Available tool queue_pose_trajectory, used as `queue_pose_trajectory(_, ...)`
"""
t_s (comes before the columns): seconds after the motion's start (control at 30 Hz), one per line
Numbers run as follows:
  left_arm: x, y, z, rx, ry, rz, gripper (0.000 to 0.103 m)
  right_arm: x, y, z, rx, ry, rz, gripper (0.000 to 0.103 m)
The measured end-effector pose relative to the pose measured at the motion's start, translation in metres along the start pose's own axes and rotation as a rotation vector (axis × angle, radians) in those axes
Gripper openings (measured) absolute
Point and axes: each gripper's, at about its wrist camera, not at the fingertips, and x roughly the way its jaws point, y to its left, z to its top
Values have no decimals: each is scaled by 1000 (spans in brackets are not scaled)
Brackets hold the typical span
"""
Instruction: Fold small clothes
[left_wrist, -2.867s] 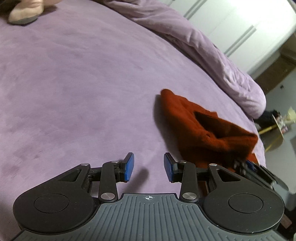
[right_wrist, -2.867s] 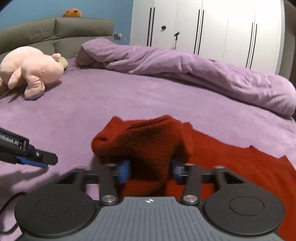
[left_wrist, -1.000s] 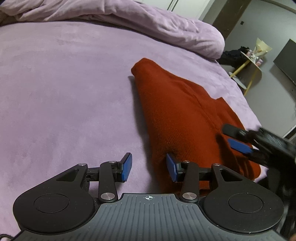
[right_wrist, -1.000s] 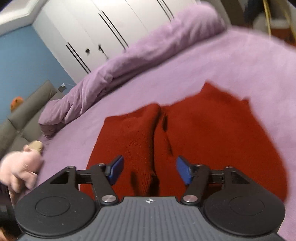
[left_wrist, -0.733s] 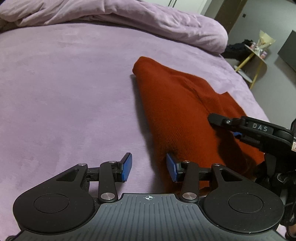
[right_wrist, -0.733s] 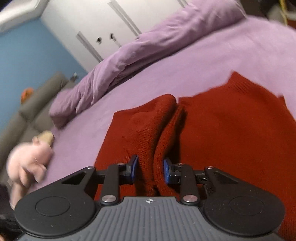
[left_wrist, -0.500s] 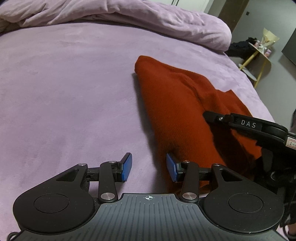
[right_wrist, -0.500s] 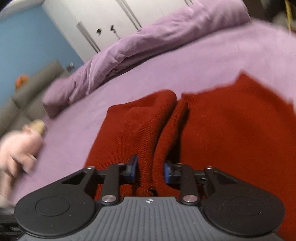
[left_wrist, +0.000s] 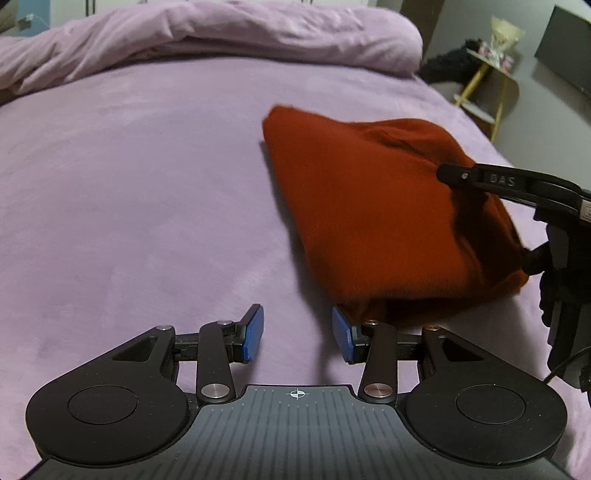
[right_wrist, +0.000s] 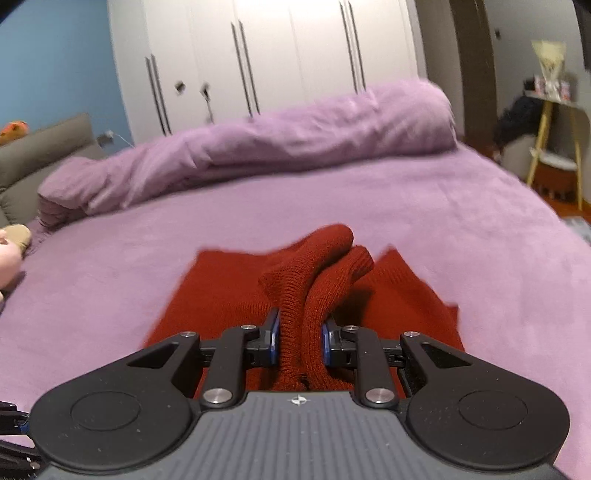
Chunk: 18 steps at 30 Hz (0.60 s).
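Note:
A rust-red knitted garment (left_wrist: 388, 206) lies partly folded on the purple bed (left_wrist: 147, 184). My right gripper (right_wrist: 300, 338) is shut on a thick bunched fold of this red garment (right_wrist: 314, 291), which rises in a ridge off the flat part. Seen in the left wrist view, the right gripper's black finger (left_wrist: 480, 181) reaches in from the right and the cloth is lifted there. My left gripper (left_wrist: 297, 338) is open over bare bedding, just left of the garment's near edge, with nothing between its blue pads (left_wrist: 253, 334).
A rolled purple duvet (right_wrist: 258, 151) lies along the far side of the bed, white wardrobes (right_wrist: 258, 59) behind it. A pink plush toy (right_wrist: 9, 254) sits at the left edge. A yellow-legged side table (left_wrist: 491, 85) stands beyond the bed's right edge.
My right gripper closed on a fold of the red garment and lifted it, rolling level. The left gripper shifted sideways, so the garment's near edge now sits right of its pads.

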Motion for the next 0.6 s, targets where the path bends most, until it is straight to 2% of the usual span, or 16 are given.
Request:
queue_pose_trajectory(0.1, 10, -4, 2, -12, 12, -14, 45, 7, -20, -8, 77, 36, 37, 25)
queue_pose_trajectory(0.23, 24, -4, 6, -69, 17, 9, 43, 9, -39, -17, 208, 67, 110, 43)
queue_pose_trajectory(0.33, 32, -10, 7, -81, 17, 13, 43, 16, -41, -20, 252, 75, 166, 44)
queue_pose_trajectory(0.37, 34, -13, 8, -75, 18, 21, 43, 18, -38, -20, 237, 75, 171, 44)
queue_pose_trajectory(0.43, 37, -17, 10, -68, 17, 32, 43, 21, -26, -16, 166, 73, 143, 29)
queue_pose_trajectory(0.47, 37, -19, 12, -68, 19, 40, 43, 20, -17, -13, 113, 63, 110, 27)
queue_pose_trajectory(0.53, 35, -19, 14, -76, 21, 66, 43, 8, -2, -4, -16, 1, 25, 21)
queue_pose_trajectory(0.6, 32, -20, 16, -68, -5, 108, 43, -4, 1, 4, -58, -63, -38, 20)
